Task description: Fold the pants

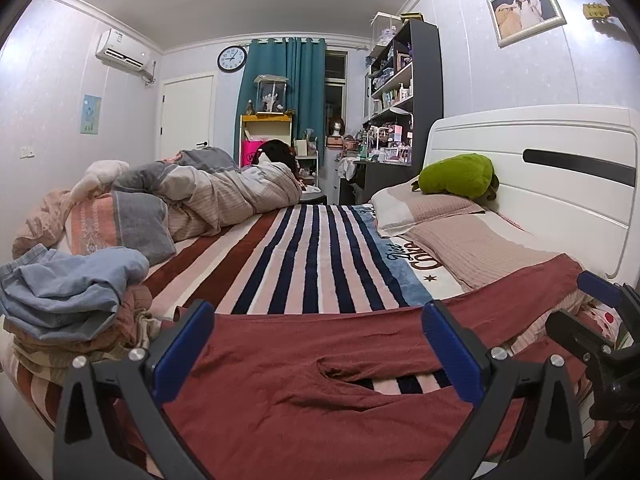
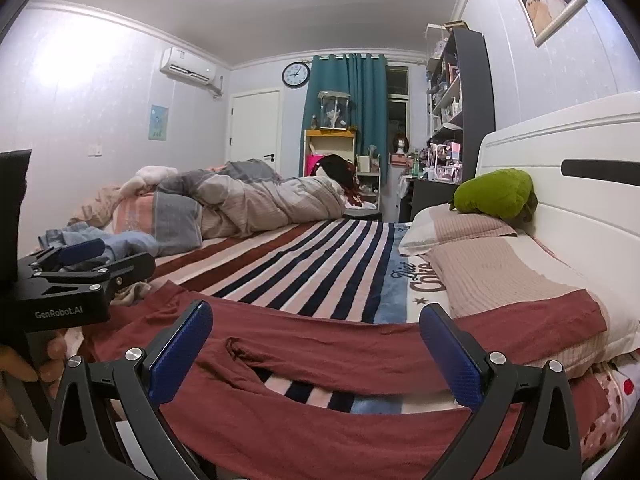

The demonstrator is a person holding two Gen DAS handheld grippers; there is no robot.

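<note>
Dark red pants (image 1: 304,360) lie spread flat across the near edge of the striped bed, waist to the left, both legs running right onto a pillow, with a gap between the legs. They also show in the right wrist view (image 2: 320,344). My left gripper (image 1: 320,344) is open and empty, hovering just above the crotch area. My right gripper (image 2: 316,348) is open and empty above the two legs. The left gripper also shows at the left of the right wrist view (image 2: 86,258), and the right gripper at the right edge of the left wrist view (image 1: 600,320).
A pile of clothes with blue jeans (image 1: 68,288) on top sits at the bed's left. A rolled quilt (image 1: 224,192) lies at the back. Pillows (image 1: 468,236) and a green plush (image 1: 456,174) rest by the white headboard (image 1: 560,184). The striped blanket (image 1: 312,256) stretches beyond the pants.
</note>
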